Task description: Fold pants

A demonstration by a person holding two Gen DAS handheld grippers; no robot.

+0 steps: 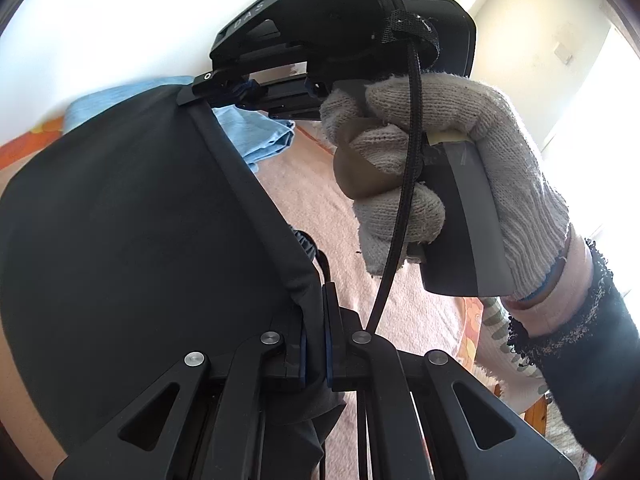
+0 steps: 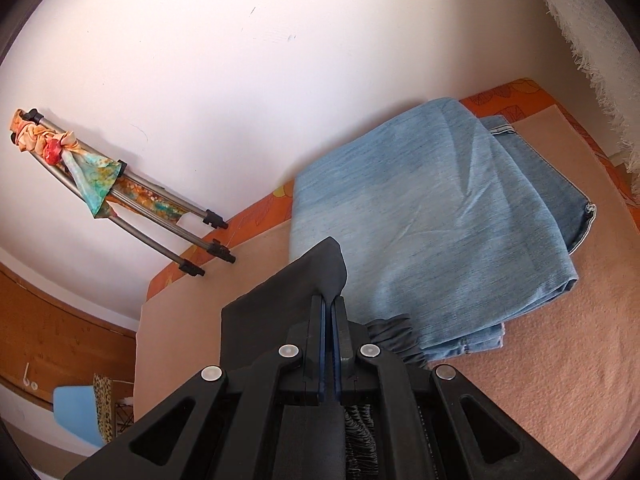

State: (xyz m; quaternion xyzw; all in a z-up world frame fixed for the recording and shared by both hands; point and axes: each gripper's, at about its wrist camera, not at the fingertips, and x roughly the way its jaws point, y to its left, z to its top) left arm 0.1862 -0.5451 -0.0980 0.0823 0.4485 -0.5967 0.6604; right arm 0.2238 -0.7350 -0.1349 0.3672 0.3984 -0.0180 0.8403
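Black pants (image 1: 140,220) hang stretched between both grippers above a pink bed cover (image 1: 312,184). In the left wrist view my left gripper (image 1: 320,312) is shut on a bunched edge of the black fabric. A hand in a white knit glove (image 1: 440,152) holds my right gripper (image 1: 200,88), which is shut on the far corner of the same cloth. In the right wrist view my right gripper (image 2: 330,304) pinches a fold of the black pants (image 2: 280,300), and a gathered elastic waistband (image 2: 392,332) shows just right of the fingers.
Folded light-blue jeans (image 2: 432,216) lie on the pink cover (image 2: 560,360) beyond the right gripper. Metal folding legs wrapped in colourful cloth (image 2: 120,196) lean on the white wall. A blue chair (image 2: 76,412) stands low left, and a white fringed cloth (image 2: 592,40) hangs top right.
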